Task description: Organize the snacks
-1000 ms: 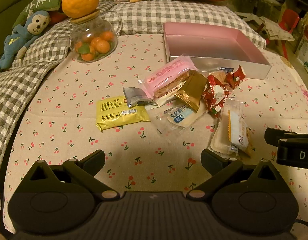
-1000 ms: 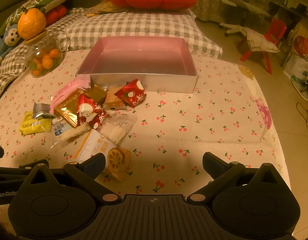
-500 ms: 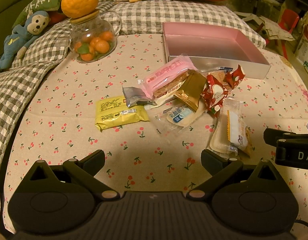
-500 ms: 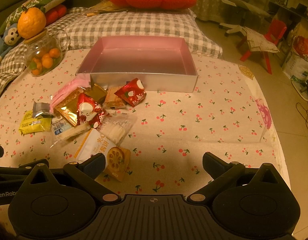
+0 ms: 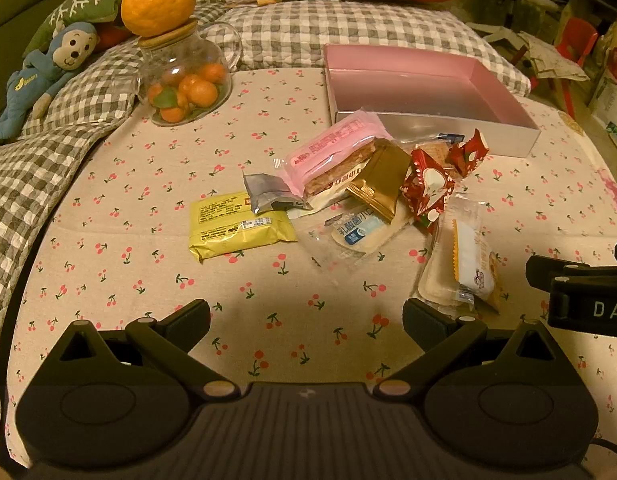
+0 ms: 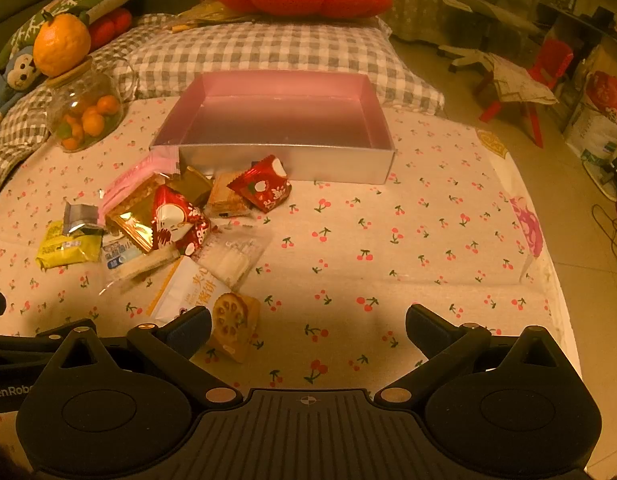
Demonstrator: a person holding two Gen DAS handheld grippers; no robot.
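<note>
Looking forward from the left wrist, the left gripper [image 5: 306, 314] hovered with its 2 fingers spread wide and nothing between them, over a bare stretch of cherry-print cloth [image 5: 120, 184]. That open patch ran from the fingers up to the snack pile. A yellow packet [image 5: 238, 226] lay at the pile's left edge, touching a small silver wrapper [image 5: 266, 192]. A pink-wrapped bar [image 5: 332, 154] leaned against the near wall of the pink box [image 5: 436, 136], overlapping a gold packet [image 5: 378, 184]. 2 red packets [image 5: 428, 190] sat just right of it, and a clear-wrapped pastry [image 5: 358, 232] lay nearer. A white and orange biscuit packet [image 5: 474, 264] lay just beside the right fingertip. The box held nothing visible. A glass jar [image 5: 184, 80] at far left held small oranges, with 1 large orange [image 5: 158, 0] on its lid. A blue toy monkey [image 5: 44, 76] lay on the checked quilt [image 5: 20, 168] bordering the cloth on the left. The right gripper [image 5: 580, 292] showed at the right edge.

From the right wrist, the right gripper [image 6: 308, 320] was also spread wide and empty. Its left fingertip touched or overlapped the biscuit packet [image 6: 212, 304]; which, I cannot tell. Wide clear cloth [image 6: 428, 240] lay ahead and right, ending at the bed's right edge above the floor. The pink box [image 6: 292, 164] stood ahead, nothing visible inside, with a red packet [image 6: 262, 190] just before its near wall.
</note>
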